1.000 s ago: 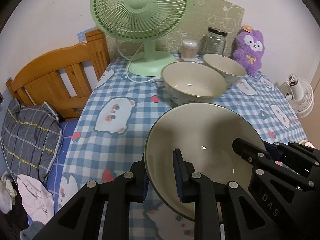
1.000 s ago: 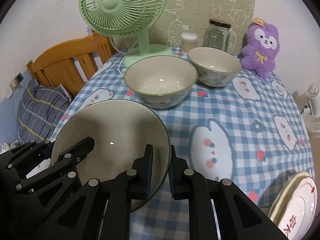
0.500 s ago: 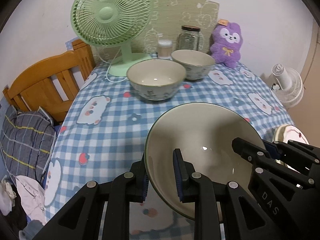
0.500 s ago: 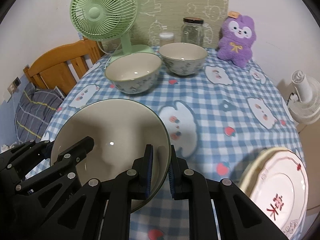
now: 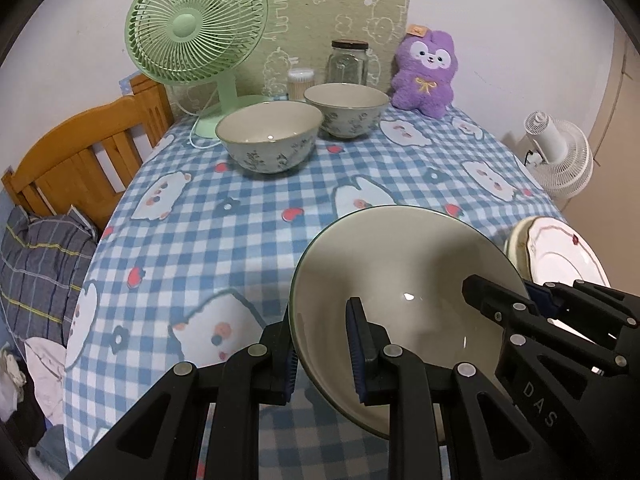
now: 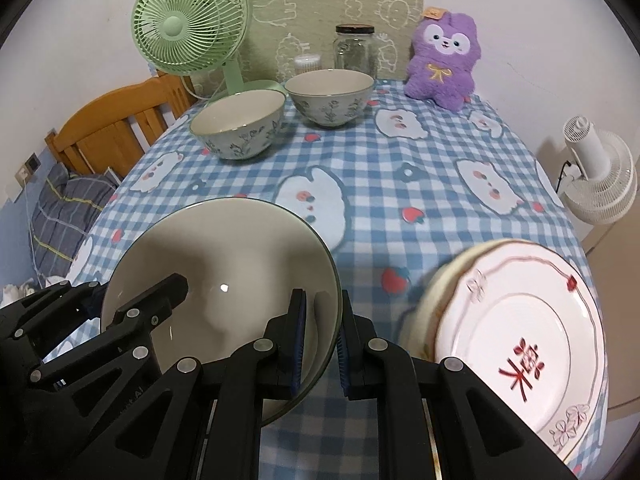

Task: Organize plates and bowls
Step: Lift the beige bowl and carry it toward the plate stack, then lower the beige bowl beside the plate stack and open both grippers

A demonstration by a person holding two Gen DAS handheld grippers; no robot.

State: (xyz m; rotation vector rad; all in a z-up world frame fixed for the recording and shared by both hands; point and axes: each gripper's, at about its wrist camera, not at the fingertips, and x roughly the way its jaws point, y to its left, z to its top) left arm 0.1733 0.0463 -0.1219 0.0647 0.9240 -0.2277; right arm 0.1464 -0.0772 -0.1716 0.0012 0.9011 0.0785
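A large cream bowl [image 5: 400,272] with a dark green rim hangs over the near part of the checked tablecloth [image 5: 248,232], held from both sides. My left gripper [image 5: 320,340] is shut on its left rim, one pad inside and one outside. My right gripper [image 6: 322,332] is shut on the right rim of the same large bowl [image 6: 224,260]. Two smaller floral bowls [image 5: 268,140] [image 5: 346,108] stand side by side at the far end. A stack of plates [image 6: 516,328], a white one with red lettering on top, lies at the near right edge.
At the back stand a green desk fan [image 5: 196,28], a glass jar [image 5: 347,62], a small tub of cotton swabs [image 5: 301,82] and a purple plush toy [image 5: 426,68]. A wooden bed frame [image 5: 80,152] is left of the table, a white floor fan [image 5: 560,156] right.
Both grippers have carried the large bowl back from the fan toward the near right of the table. The far bowls now look smaller, and the stack of plates has come into view.
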